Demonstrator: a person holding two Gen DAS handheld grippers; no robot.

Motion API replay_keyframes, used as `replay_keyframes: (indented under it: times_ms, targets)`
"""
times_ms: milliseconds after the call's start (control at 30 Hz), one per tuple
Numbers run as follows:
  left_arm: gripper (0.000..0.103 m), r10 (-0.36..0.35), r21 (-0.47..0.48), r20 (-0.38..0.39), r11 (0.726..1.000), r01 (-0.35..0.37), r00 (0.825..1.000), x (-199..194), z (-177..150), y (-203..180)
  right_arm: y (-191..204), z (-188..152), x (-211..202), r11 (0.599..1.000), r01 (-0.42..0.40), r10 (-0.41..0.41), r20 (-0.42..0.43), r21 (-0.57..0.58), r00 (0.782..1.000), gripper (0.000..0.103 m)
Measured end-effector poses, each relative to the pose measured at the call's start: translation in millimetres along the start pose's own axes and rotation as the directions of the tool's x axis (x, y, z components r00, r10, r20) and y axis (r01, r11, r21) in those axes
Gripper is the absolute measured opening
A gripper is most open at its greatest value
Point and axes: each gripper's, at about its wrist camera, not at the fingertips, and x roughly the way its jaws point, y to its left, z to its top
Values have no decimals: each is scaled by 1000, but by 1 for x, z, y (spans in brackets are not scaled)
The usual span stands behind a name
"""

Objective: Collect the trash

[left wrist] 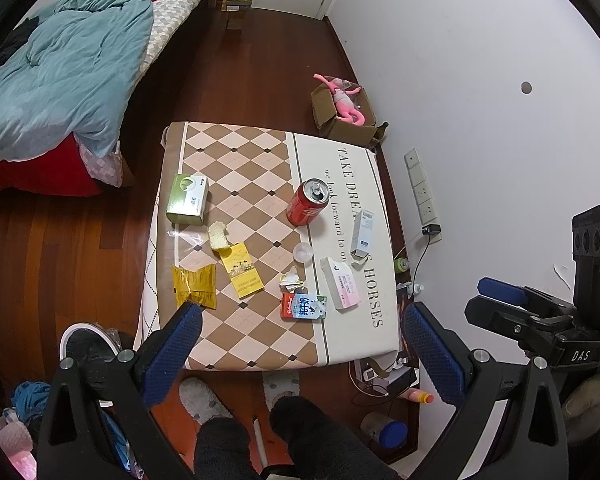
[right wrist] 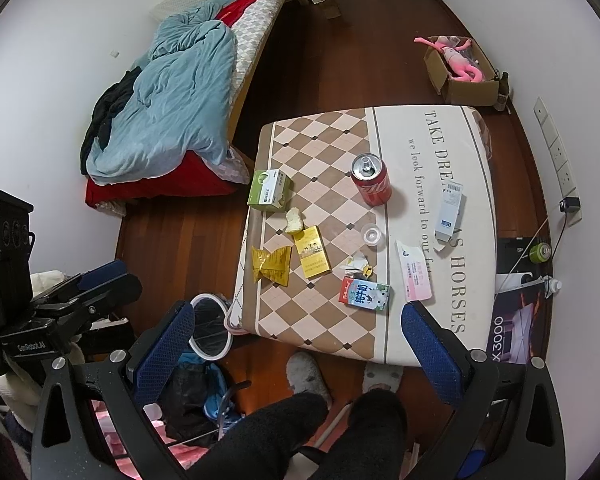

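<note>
A small table (left wrist: pixel 340 344) (right wrist: pixel 420 128) with a checked cloth holds trash: a red cola can (left wrist: pixel 309 202) (right wrist: pixel 371 179), a green box (left wrist: pixel 188 200) (right wrist: pixel 269 191), a bread piece (left wrist: pixel 218 235) (right wrist: pixel 293 220), a yellow wrapper (left wrist: pixel 194 286) (right wrist: pixel 271 266), a yellow packet (left wrist: pixel 242 270) (right wrist: pixel 312 257), a milk carton (left wrist: pixel 304 307) (right wrist: pixel 366 293), crumpled paper (left wrist: pixel 291 279) (right wrist: pixel 354 263), a pink-white box (left wrist: pixel 340 284) (right wrist: pixel 415 272) and a blue-white box (left wrist: pixel 362 234) (right wrist: pixel 450 210). My left gripper (left wrist: pixel 300 356) and right gripper (right wrist: pixel 298 356) hover open and empty above the table's near edge.
A white-rimmed bin (right wrist: pixel 210 328) (left wrist: pixel 86 344) stands on the floor left of the table. A bed with a blue duvet (left wrist: pixel 60 64) (right wrist: pixel 172 104) lies at the left. A cardboard box with a pink toy (left wrist: pixel 344 112) (right wrist: pixel 460 68) sits by the wall. My legs and slippers are below.
</note>
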Motion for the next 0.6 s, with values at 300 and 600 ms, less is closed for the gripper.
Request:
replay_keyframes:
  times_ms: [300,600]
  targets:
    - [103,-3,1,0,1000,3,1000,-2,1,-1,1,0,0,1000,-3,3,2,-2,1000,103]
    - [103,-2,2,-4,1000,2,1000,0,8,-4,2,8,0,1000,-4,4,4,-10,1000,103]
